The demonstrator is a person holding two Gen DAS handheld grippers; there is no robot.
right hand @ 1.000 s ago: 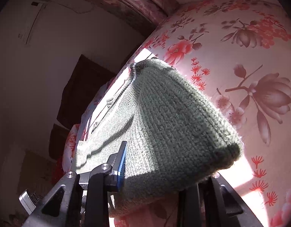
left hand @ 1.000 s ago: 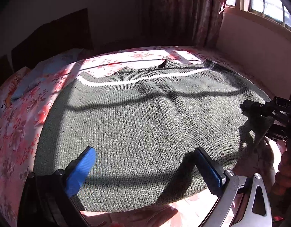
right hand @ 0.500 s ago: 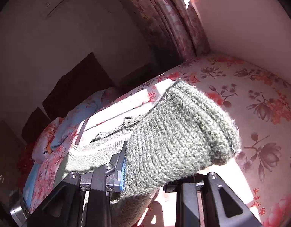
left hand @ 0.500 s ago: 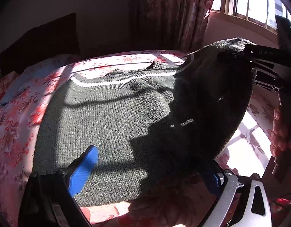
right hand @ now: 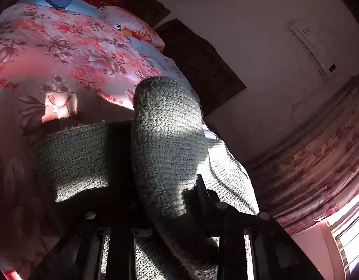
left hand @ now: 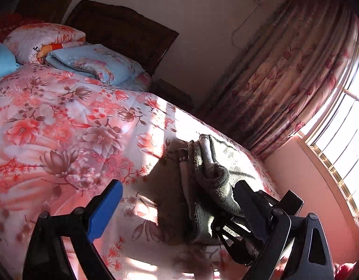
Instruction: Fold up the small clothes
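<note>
- Left gripper point(left hand: 177, 207): fingers spread wide, nothing between them, above the floral bedspread point(left hand: 62, 126).
- Right gripper point(right hand: 165, 200): fingers clamped on a bunched fold of the grey knit sweater point(right hand: 165, 135).
- Sweater: folded over itself, lying near the bed's window-side edge.
- Pillows point(left hand: 90, 63): at the headboard point(left hand: 123, 30) end.
</note>
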